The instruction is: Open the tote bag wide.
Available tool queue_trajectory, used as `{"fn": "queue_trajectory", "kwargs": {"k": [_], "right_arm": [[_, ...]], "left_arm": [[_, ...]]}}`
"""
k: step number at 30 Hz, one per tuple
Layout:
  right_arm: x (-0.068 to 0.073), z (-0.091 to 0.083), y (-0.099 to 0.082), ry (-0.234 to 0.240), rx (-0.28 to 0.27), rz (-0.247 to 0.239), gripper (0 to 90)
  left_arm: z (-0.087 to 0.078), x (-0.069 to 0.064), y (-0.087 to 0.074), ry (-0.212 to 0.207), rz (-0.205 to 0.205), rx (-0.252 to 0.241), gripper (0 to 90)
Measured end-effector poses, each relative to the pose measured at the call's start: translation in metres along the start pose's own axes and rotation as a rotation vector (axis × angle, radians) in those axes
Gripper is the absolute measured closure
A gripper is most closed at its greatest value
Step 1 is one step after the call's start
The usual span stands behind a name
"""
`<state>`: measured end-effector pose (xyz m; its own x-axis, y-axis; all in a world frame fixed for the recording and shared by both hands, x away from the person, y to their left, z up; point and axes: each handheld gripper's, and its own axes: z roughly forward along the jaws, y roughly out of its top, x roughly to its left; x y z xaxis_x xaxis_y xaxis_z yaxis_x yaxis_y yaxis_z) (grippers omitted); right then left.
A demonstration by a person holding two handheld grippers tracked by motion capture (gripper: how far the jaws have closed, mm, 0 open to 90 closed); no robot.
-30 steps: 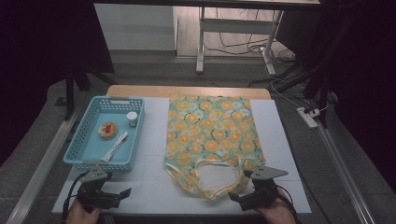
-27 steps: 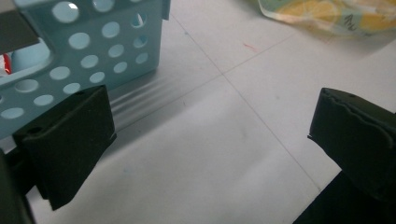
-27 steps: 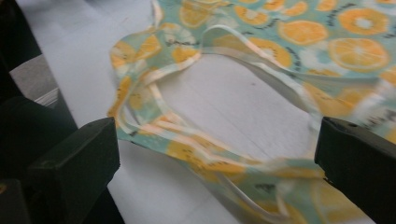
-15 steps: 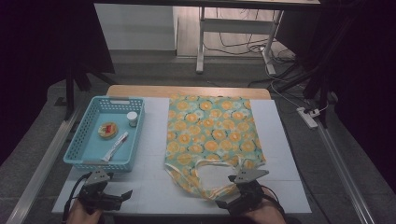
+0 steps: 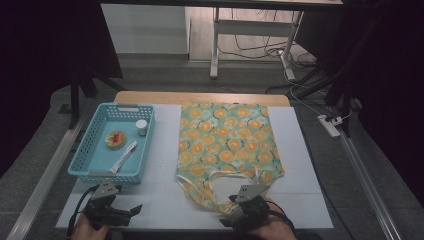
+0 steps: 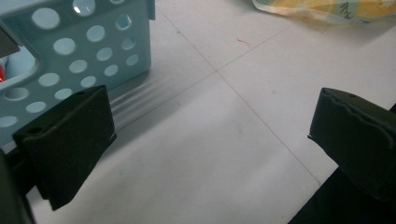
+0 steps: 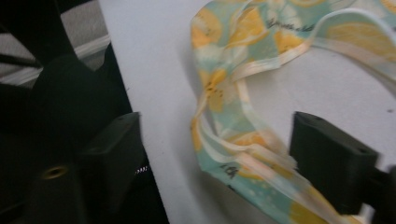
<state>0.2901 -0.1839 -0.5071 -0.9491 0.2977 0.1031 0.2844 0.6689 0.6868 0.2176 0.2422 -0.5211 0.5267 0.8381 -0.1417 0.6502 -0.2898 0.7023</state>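
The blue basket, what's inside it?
Inside the blue basket lie a small white jar, a round orange-and-red thing and a white tube on its floor. The near wall hides the strip of floor just behind it.

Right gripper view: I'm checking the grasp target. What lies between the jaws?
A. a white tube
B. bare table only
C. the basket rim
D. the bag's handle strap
D: the bag's handle strap runs between the right gripper jaws, which have just been closing and do not yet press on it.
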Motion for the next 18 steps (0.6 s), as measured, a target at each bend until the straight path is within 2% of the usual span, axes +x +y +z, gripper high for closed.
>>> {"fn": "queue_trajectory", "kwargs": {"k": [6, 9, 11, 16, 18], "right_arm": [[0.001, 0.001, 0.001, -0.029, 0.047, -0.031, 61.3], [-0.002, 0.000, 0.001, -0.008, 0.062, -0.037, 79.7], [-0.003, -0.001, 0.002, 0.008, 0.063, -0.037, 88.8], [-0.006, -0.006, 0.006, 0.019, 0.050, -0.016, 90.0], [-0.011, -0.010, 0.009, 0.029, 0.023, 0.015, 90.0]], "left_arm": [[0.000, 0.000, 0.000, -0.002, 0.002, 0.000, 0.3], [0.000, 0.000, 0.000, -0.001, 0.001, -0.001, 0.3], [0.000, 0.000, 0.000, -0.002, 0.002, -0.001, 0.3], [-0.001, 0.000, 0.000, -0.002, 0.003, -0.004, 0.4], [-0.001, 0.000, 0.000, -0.002, 0.001, -0.005, 0.4]]}}
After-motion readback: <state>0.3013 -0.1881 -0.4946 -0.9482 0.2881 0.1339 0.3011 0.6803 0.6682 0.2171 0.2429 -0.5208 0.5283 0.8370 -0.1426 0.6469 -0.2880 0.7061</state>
